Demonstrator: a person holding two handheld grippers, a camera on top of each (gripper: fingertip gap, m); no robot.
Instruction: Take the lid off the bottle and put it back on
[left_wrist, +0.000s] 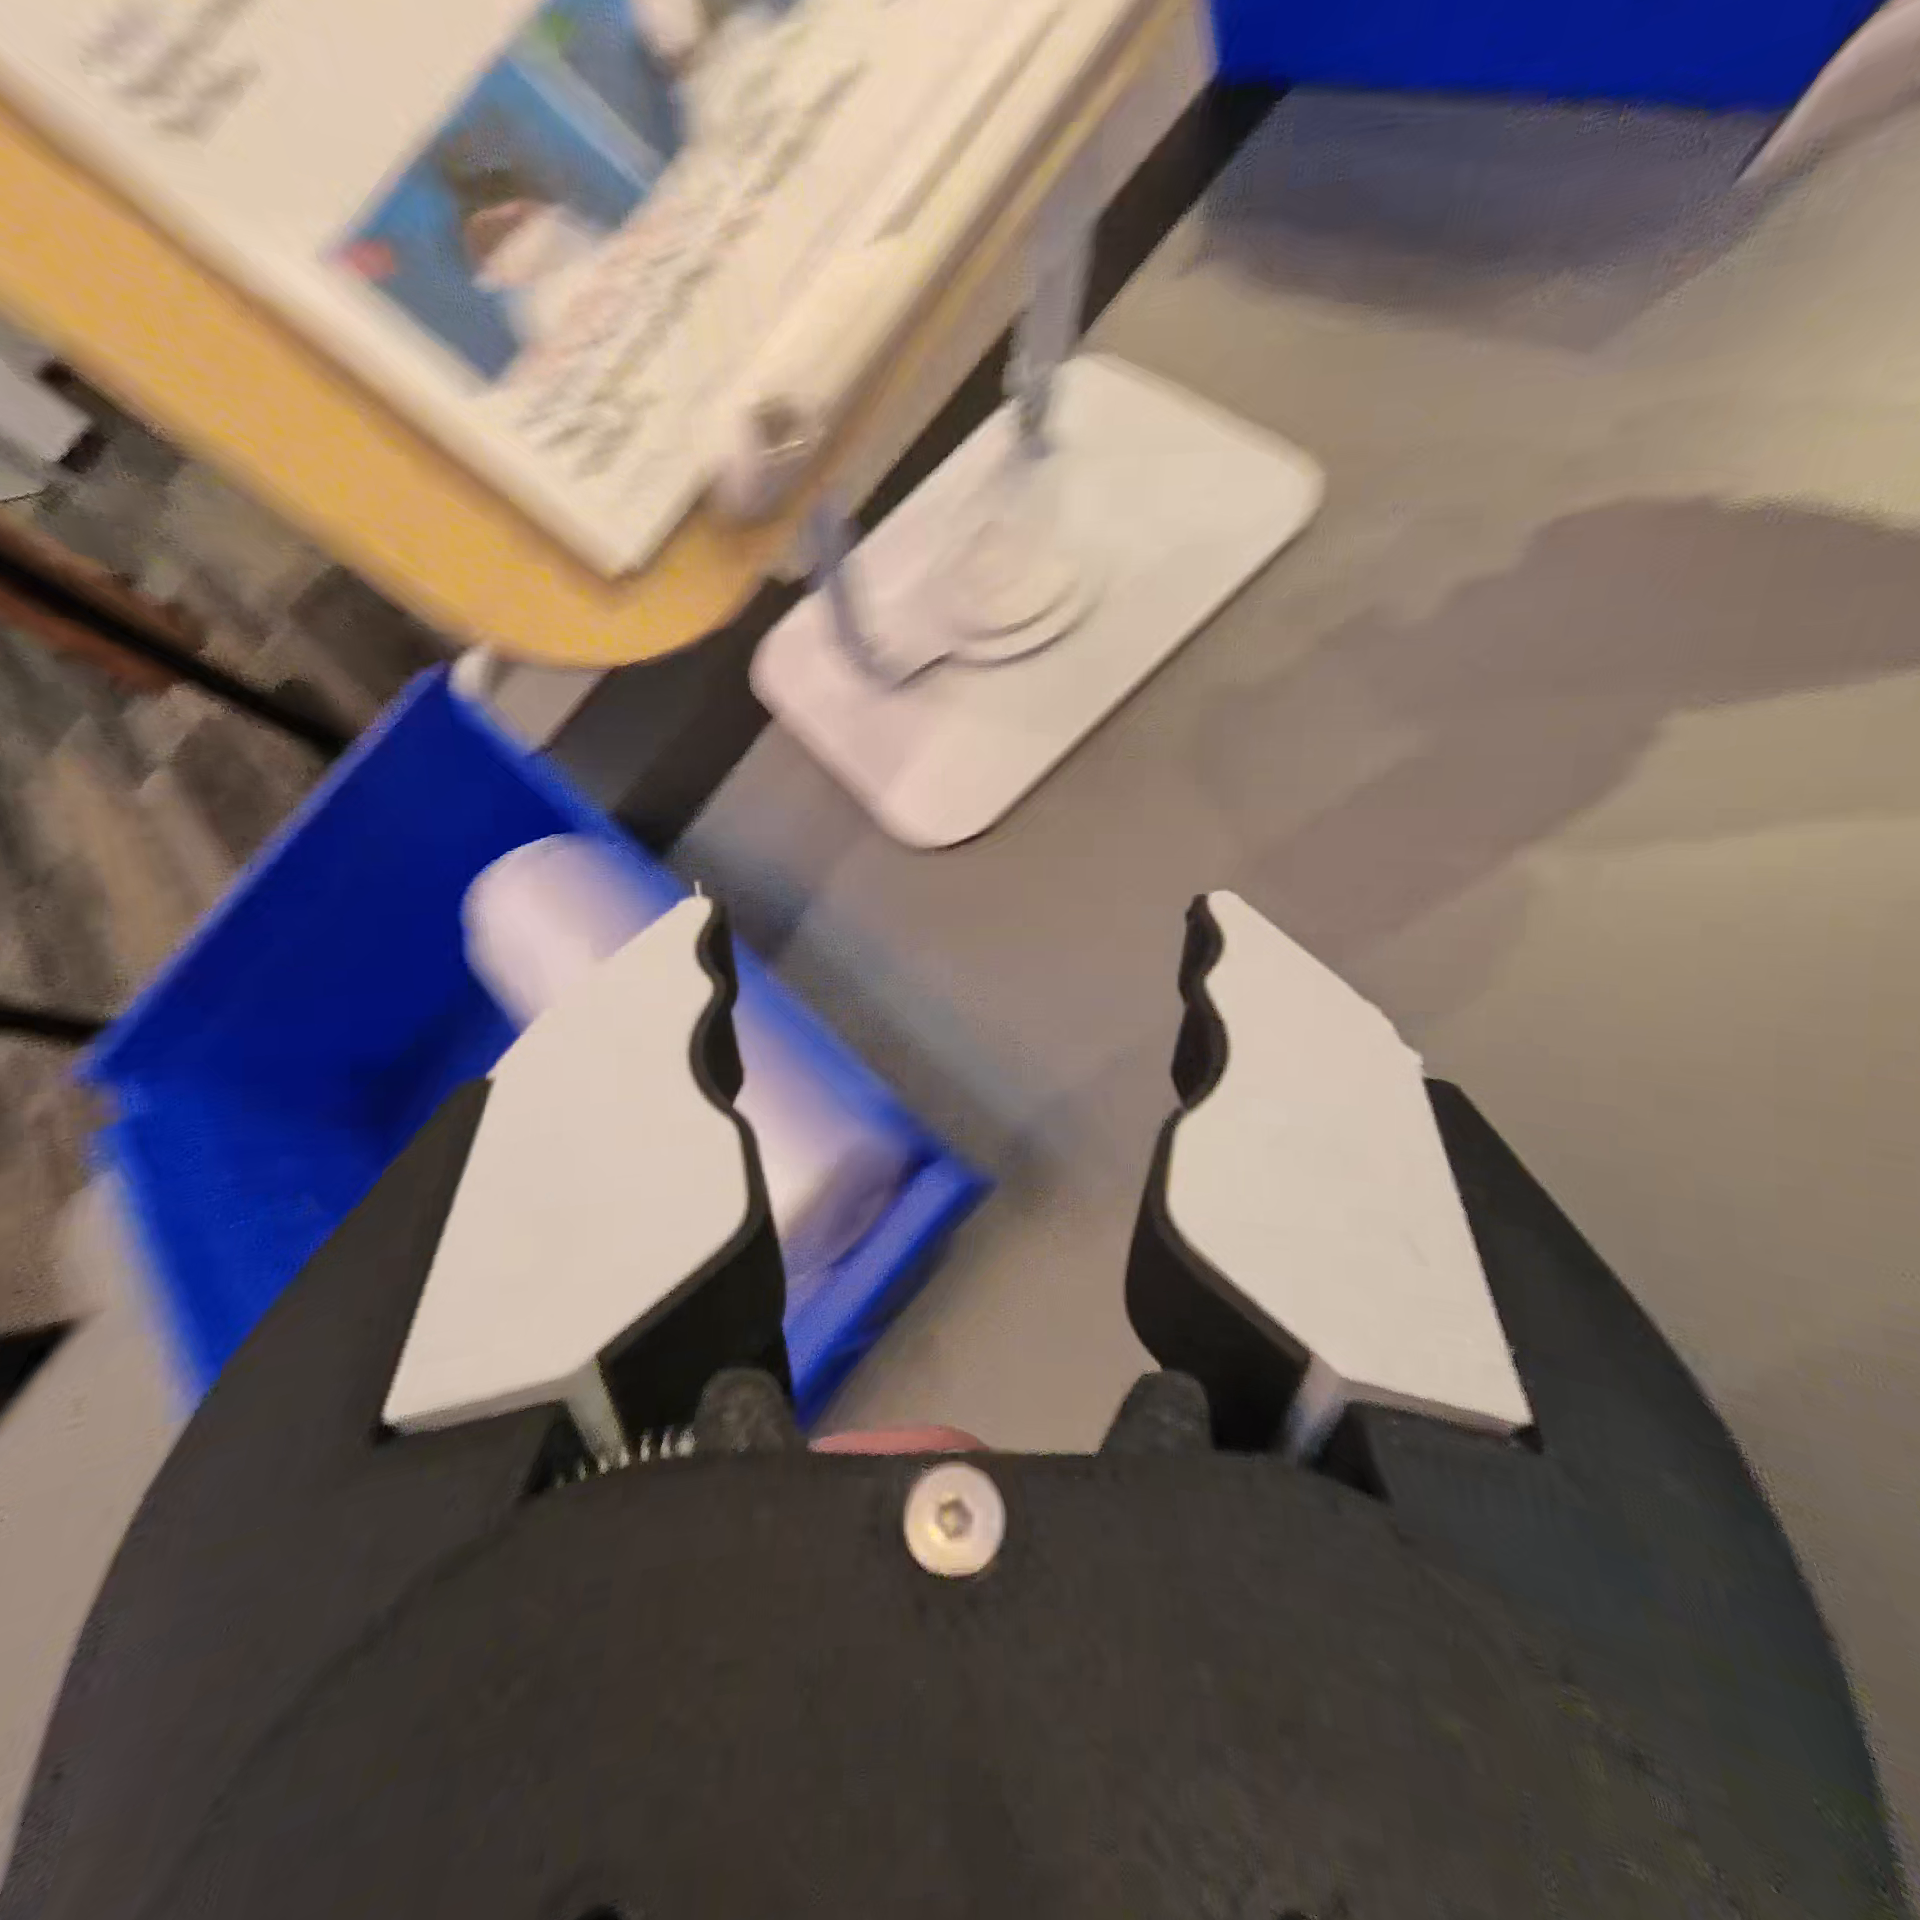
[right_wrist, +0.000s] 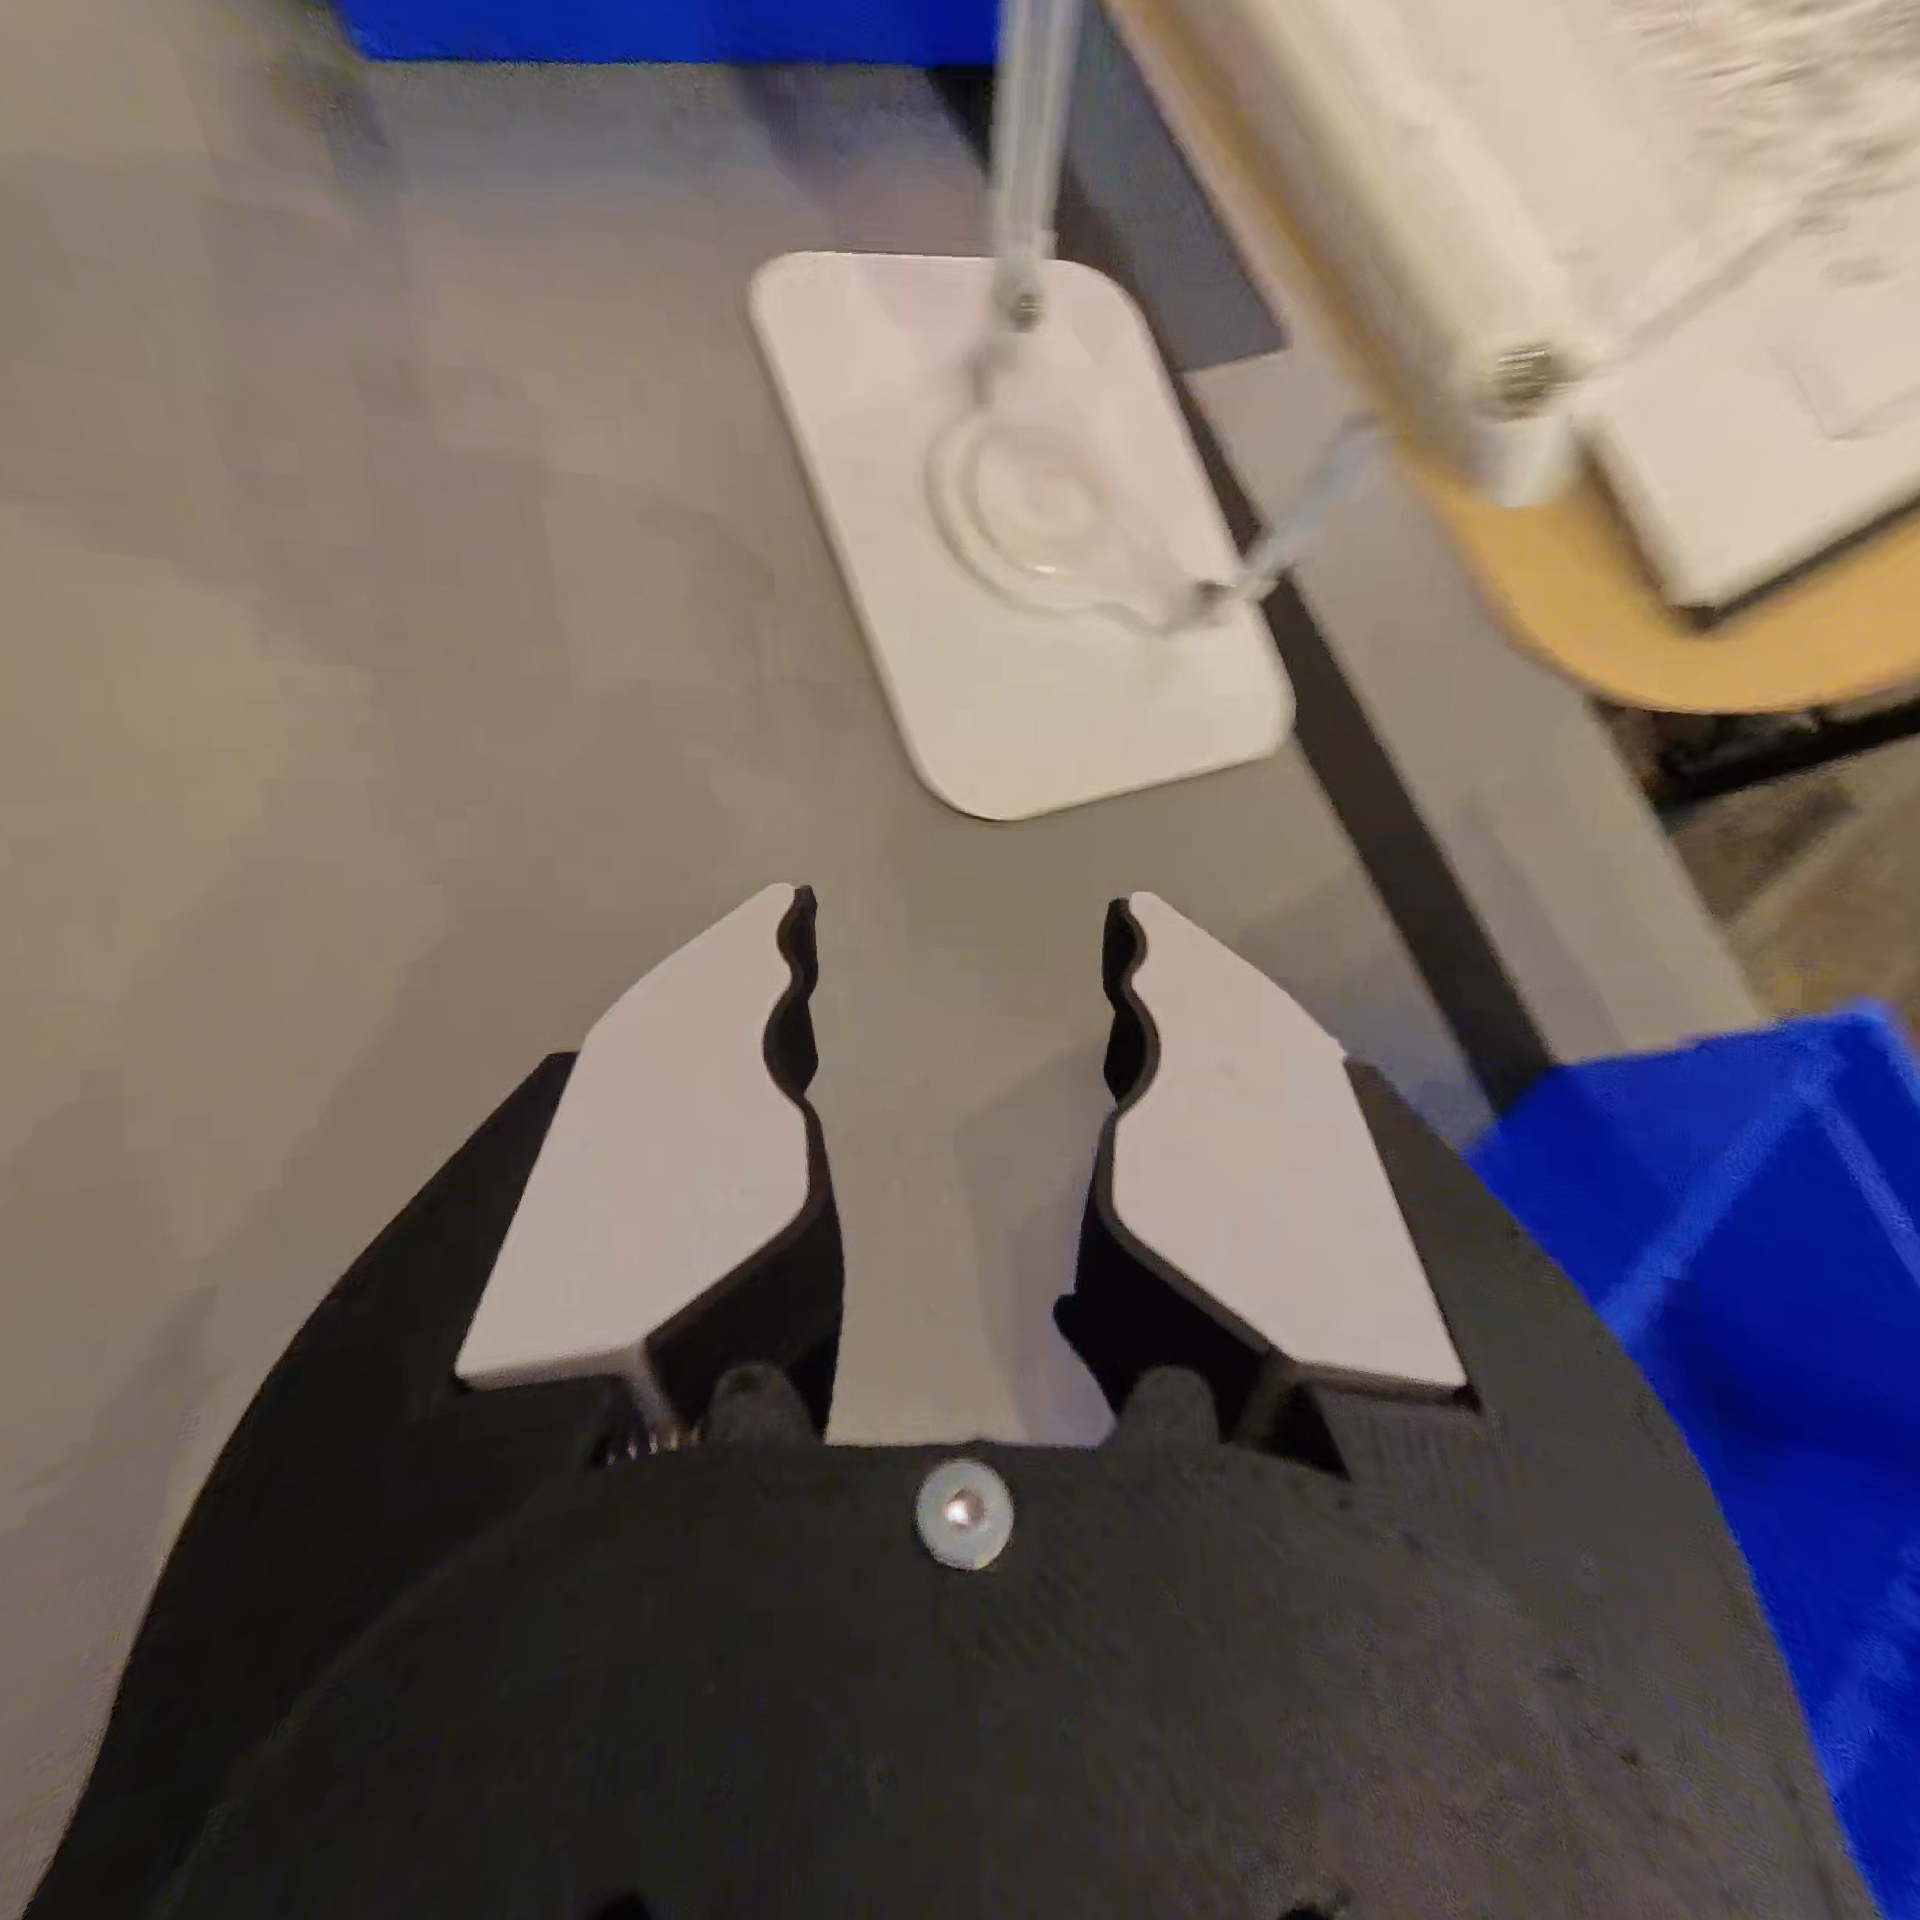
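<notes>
The pale, whitish bottle (left_wrist: 582, 935), blurred by motion, lies on its side inside the blue bin (left_wrist: 312, 1039) at the counter's left edge, partly hidden from view.

The left wrist view sits just behind the left gripper (left_wrist: 951, 914) and looks forward and down along its two fingers at a grey table (left_wrist: 1455, 935), held above the surface, with strong motion blur. A blue bin (left_wrist: 312, 1039) lies ahead to the left of the fingers. The right wrist view looks the same way from behind the right gripper (right_wrist: 961, 914), also above the table (right_wrist: 416, 623), with a blue bin (right_wrist: 1714, 1247) to its right. Both views share a white stand base (left_wrist: 1039, 603) (right_wrist: 1018, 540) ahead of the fingers and a tilted board with papers (left_wrist: 468, 260) (right_wrist: 1558, 208) above it.
</notes>
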